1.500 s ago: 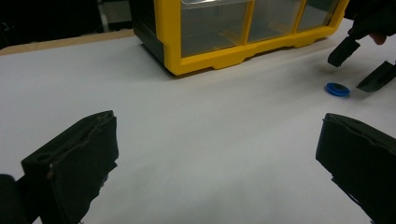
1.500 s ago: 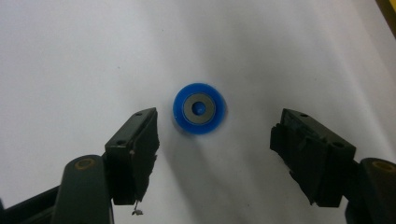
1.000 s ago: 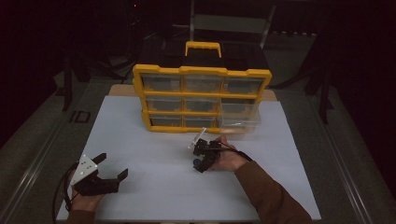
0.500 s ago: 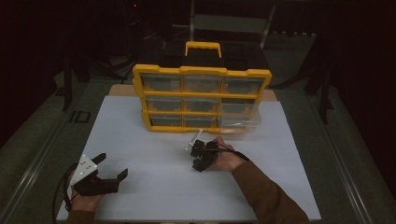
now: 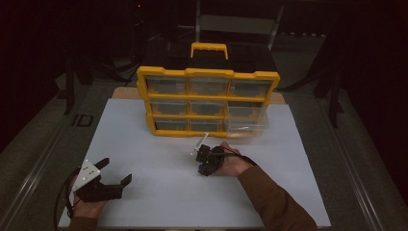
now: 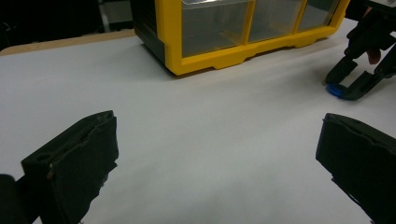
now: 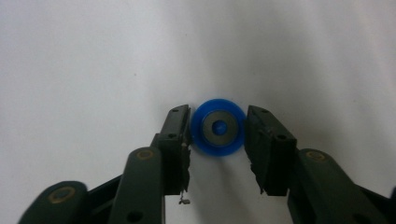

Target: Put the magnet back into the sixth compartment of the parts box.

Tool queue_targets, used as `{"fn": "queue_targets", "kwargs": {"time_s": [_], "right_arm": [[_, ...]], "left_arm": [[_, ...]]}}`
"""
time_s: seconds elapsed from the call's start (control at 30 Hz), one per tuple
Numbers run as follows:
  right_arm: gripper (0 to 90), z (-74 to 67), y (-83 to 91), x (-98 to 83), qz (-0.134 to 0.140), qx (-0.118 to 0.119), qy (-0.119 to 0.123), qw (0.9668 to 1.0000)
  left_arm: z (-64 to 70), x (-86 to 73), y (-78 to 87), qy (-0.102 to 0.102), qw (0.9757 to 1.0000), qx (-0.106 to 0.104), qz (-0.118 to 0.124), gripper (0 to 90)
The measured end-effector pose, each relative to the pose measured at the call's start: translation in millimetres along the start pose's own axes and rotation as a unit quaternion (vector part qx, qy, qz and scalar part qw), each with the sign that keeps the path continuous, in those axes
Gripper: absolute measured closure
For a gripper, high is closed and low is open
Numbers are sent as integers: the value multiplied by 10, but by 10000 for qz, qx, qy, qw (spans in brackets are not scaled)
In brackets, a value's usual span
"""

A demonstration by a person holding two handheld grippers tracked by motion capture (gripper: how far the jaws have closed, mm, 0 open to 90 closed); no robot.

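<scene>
While the right gripper points down at the white bench, its jaws have just been closing around a small blue disc with a grey centre that lies flat on the surface; the pads stand right at its rim on both sides, though a firm squeeze cannot be told. That disc lies in front of the yellow drawer cabinet, near its lower right drawers. Well apart, at the near left corner, the left gripper rests with jaws wide apart and holding nothing.
</scene>
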State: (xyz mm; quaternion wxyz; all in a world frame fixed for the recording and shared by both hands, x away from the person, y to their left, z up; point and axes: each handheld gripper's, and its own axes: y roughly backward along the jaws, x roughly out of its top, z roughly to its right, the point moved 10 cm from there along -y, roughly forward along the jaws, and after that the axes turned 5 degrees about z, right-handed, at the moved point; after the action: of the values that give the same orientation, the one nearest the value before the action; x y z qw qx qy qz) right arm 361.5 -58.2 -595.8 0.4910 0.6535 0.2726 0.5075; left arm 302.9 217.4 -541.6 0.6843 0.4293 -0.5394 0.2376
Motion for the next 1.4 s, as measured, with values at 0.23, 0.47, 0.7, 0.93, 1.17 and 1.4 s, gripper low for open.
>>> {"fn": "queue_targets", "kwargs": {"time_s": [0.23, 0.47, 0.7, 0.93, 1.17, 1.4], "right_arm": [[626, -16, 1, 2, -15, 9, -53, 10000], [627, -1, 2, 1, -19, 10, -10, 10000], [627, 1, 4, 3, -12, 32, -14, 10000], [627, 8, 28, -1, -21, 25, -14, 10000], [627, 11, 86, 4, 28, 43, -23, 10000], [627, 24, 160, 19, 54, 38, -63, 10000]], "left_arm": [[0, -1, 1, -1, 10000, 4, -2, 0], [0, -3, -1, -2, 10000, 4, -6, 0], [0, -4, -4, -1, 10000, -1, -7, 0], [0, -4, -4, -1, 10000, -2, -9, 0], [0, -5, -4, -1, 10000, -3, -13, 0], [-1, -5, -4, -3, 10000, 1, -12, 0]]}}
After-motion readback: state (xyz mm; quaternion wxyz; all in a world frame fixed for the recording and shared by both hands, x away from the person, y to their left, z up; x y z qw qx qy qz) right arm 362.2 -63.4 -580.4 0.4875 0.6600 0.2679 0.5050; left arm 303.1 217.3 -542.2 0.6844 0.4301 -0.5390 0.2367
